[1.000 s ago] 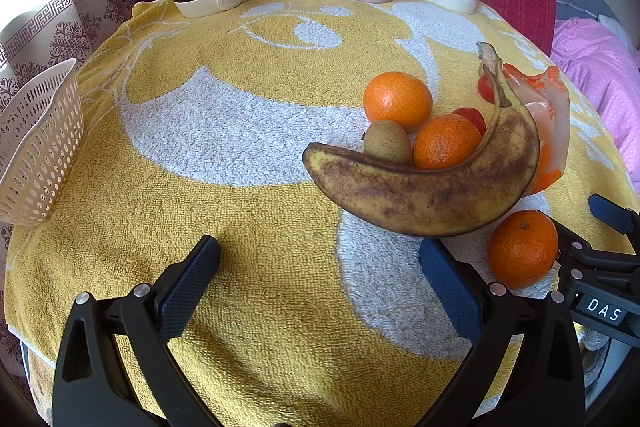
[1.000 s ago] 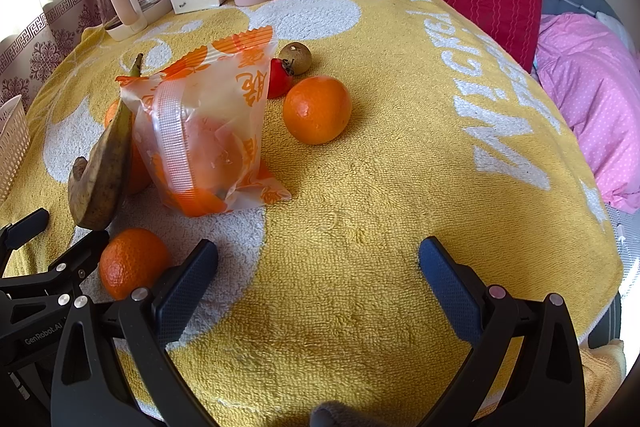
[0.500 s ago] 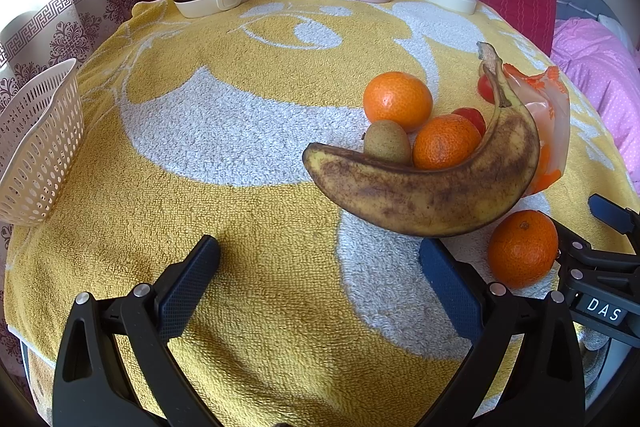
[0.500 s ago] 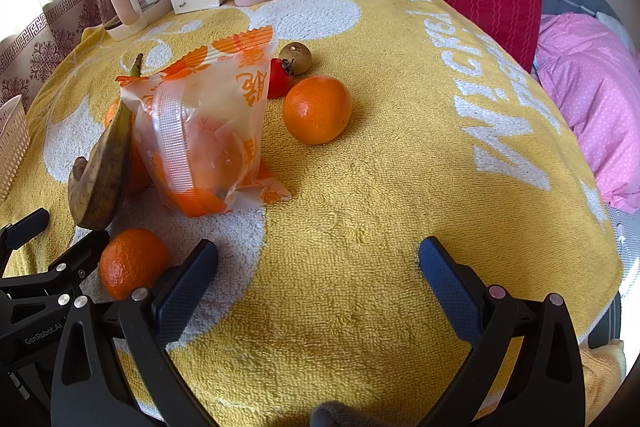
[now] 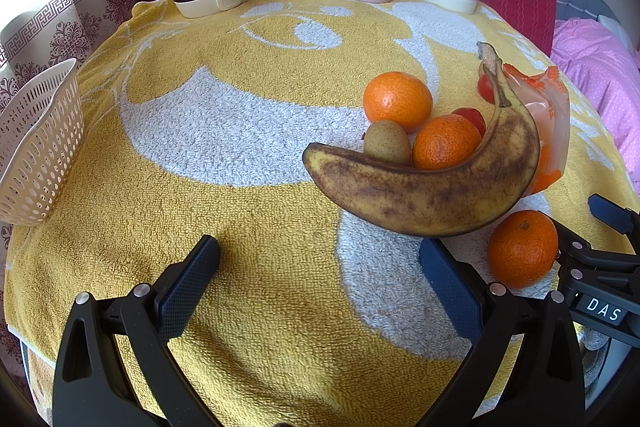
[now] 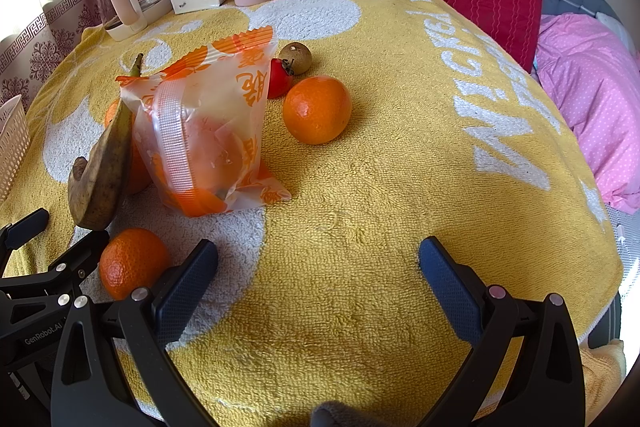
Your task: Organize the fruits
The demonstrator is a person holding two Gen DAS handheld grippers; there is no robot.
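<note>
We see a desk covered by a yellow-and-white towel (image 5: 248,131), with a red backdrop behind and a pink bed cover (image 6: 588,99) at right. The banana (image 5: 424,191) lies right of centre, long axis roughly left to right, blunt end left, stem curving up to the far right, against the tangerines (image 5: 446,143) and a kiwi (image 5: 387,142). The left tool (image 5: 320,275) and right tool (image 6: 318,275) are both spread wide, holding nothing. Nothing has changed from one second earlier.
</note>
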